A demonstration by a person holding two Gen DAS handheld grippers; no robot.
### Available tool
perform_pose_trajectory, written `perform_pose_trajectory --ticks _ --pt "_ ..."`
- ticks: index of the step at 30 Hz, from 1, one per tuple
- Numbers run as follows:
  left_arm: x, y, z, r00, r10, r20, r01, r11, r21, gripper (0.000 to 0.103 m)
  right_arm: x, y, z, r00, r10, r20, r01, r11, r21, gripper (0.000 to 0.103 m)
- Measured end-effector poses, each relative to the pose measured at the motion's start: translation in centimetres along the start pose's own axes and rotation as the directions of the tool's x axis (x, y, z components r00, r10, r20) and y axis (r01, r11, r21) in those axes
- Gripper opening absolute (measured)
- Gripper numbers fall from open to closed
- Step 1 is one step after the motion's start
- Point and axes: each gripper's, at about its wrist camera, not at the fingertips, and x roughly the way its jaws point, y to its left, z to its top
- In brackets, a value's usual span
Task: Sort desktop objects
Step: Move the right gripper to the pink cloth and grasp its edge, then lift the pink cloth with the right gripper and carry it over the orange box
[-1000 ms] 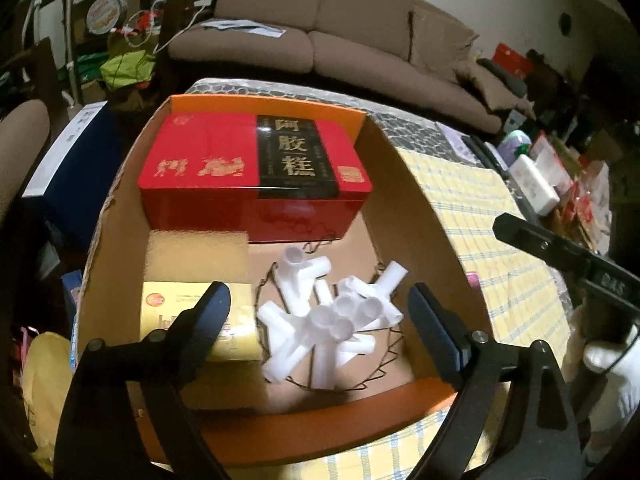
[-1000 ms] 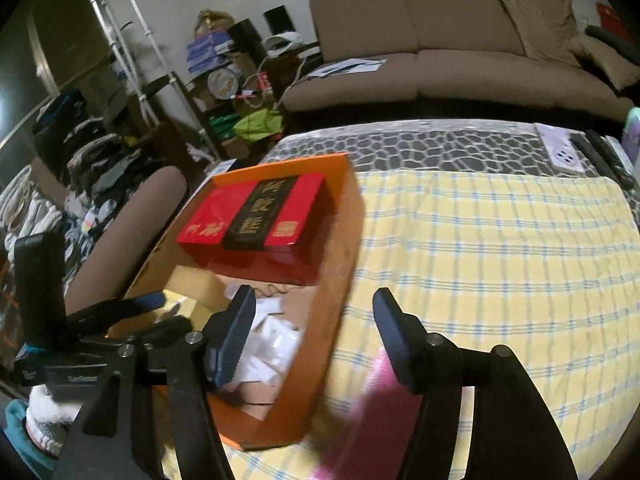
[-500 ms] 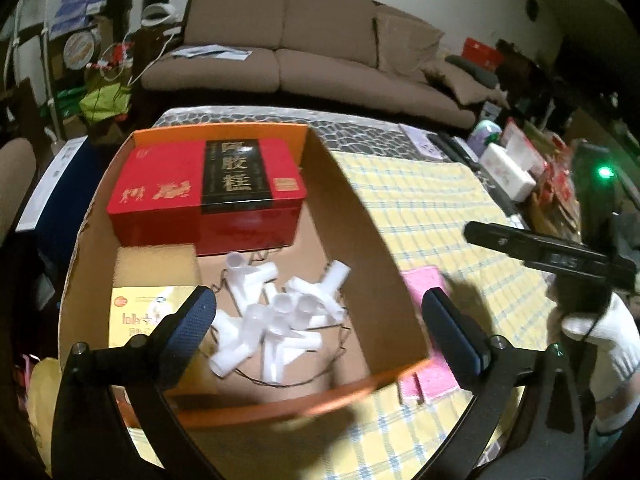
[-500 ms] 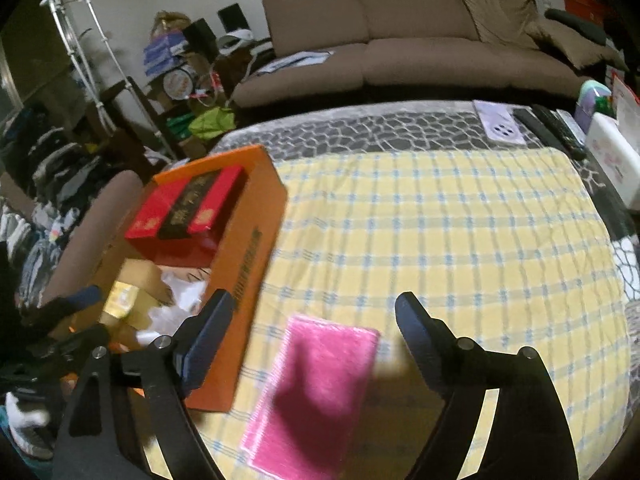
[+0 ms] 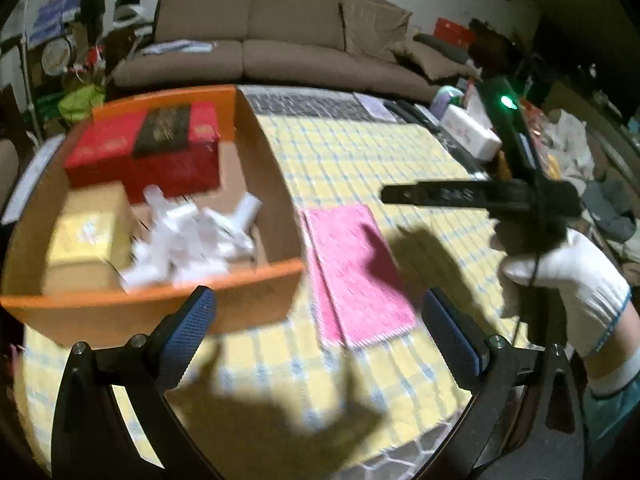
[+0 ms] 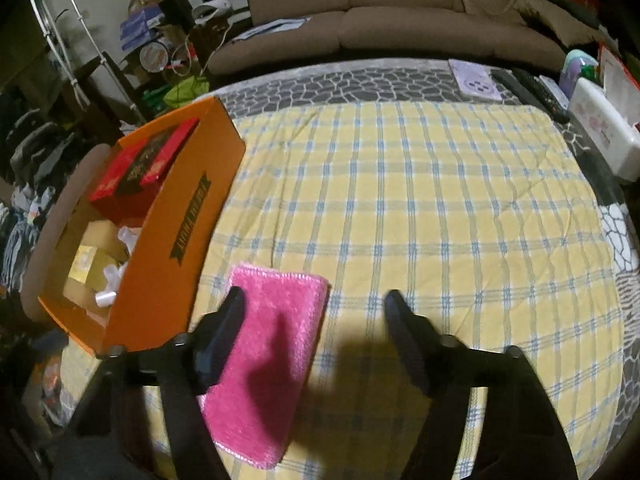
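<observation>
Overhead, right gripper (image 6: pixel 312 336) tilts down, jaws closing above pink cloth (image 6: pixel 268 364)

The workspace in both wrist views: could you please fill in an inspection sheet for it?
Surface: yellow checked cloth over a table with a grey stone pattern.
Job's things: pink cloth flat on the checked cloth, beside the orange box; red box, yellow box and white pipe fittings inside the orange box.
Clutter: white tissue pack, remote controls at the far right edge.
Grippers: left hand-held gripper open, nothing between its fingers; right hand-held gripper closing, empty, above the pink cloth's right edge.
Cables: thin cable by the gloved hand.
Surroundings: brown sofa, crowded shelves.
</observation>
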Motion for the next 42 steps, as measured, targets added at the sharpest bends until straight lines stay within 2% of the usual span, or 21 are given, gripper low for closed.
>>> perform_pose_trajectory --ticks 3,7,9,11,17,20,21,22,24,27,32,34,35,37,39,42 --pt "0.8 -0.8 -1.5 1.000 0.001 -0.020 -0.001 1.000 0.000 0.100 0.8 -0.3 -0.4 0.999 0.022 -0.033 -0.022 1.000 0.002 0.055" --pt "2.5 -1.6 -2.5 0.998 0.000 -0.070 0.001 1.000 0.027 0.088 1.8 -0.5 -1.2 0.996 0.059 -0.069 -0.059 0.998 0.007 0.050" --pt "3.2 -1.7 -2.4 0.997 -0.001 -0.079 0.003 1.000 0.024 0.087 2.1 -0.5 -1.4 0.992 0.094 -0.083 -0.093 0.996 0.016 0.042" --pt "3.9 -1.7 -2.3 0.996 -0.003 -0.092 0.005 1.000 0.017 0.087 2.3 -0.3 -1.7 0.990 0.110 -0.092 -0.109 0.994 0.017 0.041" --pt "6.5 -2.3 -2.9 0.989 -0.002 -0.146 0.004 1.000 0.014 0.084 3.3 -0.1 -2.3 0.979 0.158 -0.132 -0.155 0.987 0.030 0.029" --pt "7.2 -2.5 -2.9 0.988 0.004 -0.153 -0.001 1.000 0.020 0.084 3.9 -0.3 -2.8 0.972 0.170 -0.161 -0.166 0.985 0.040 0.029" --pt "7.5 -2.5 -2.9 0.988 0.008 -0.155 -0.005 1.000 0.023 0.080 4.0 -0.4 -2.9 0.970 0.171 -0.172 -0.166 0.985 0.042 0.029" --pt "7.8 -2.6 -2.9 0.987 0.017 -0.159 -0.012 0.999 0.030 0.071 4.2 -0.6 -3.1 0.968 0.174 -0.183 -0.168 0.985 0.047 0.029" --pt "8.4 -2.7 -2.9 0.985 0.041 -0.169 -0.034 0.998 0.046 0.061 4.5 -0.9 -3.4 0.961 0.196 -0.193 -0.188 0.980 0.061 0.029" --pt "8.7 -2.7 -3.1 0.984 0.045 -0.171 -0.038 0.998 0.047 0.060 4.5 -1.1 -3.5 0.957 0.220 -0.188 -0.208 0.975 0.080 0.029" --pt "8.7 -2.9 -3.1 0.985 0.041 -0.169 -0.033 0.998 0.052 0.051 4.5 -1.3 -3.6 0.953 0.240 -0.185 -0.226 0.969 0.096 0.029" --pt "8.8 -2.9 -3.1 0.985 0.041 -0.168 -0.031 0.998 0.059 0.039 4.5 -1.3 -3.6 0.953 0.242 -0.183 -0.228 0.969 0.095 0.027" --pt "8.8 -3.0 -3.1 0.985 0.043 -0.165 -0.032 0.997 0.070 0.037 4.5 -1.3 -3.6 0.952 0.246 -0.180 -0.232 0.968 0.095 0.026" --pt "8.8 -3.4 -3.0 0.986 0.043 -0.159 -0.028 0.995 0.095 0.021 4.3 -1.2 -3.5 0.952 0.250 -0.175 -0.237 0.967 0.091 0.025" --pt "8.9 -3.9 -2.8 0.987 0.027 -0.159 -0.010 0.994 0.109 0.015 4.2 -1.1 -3.4 0.952 0.254 -0.172 -0.243 0.967 0.082 0.023" --pt "8.1 -4.3 -2.7 0.990 0.003 -0.143 0.013 0.993 0.114 0.013 3.6 -0.9 -3.1 0.951 0.272 -0.148 -0.262 0.962 0.081 0.018"
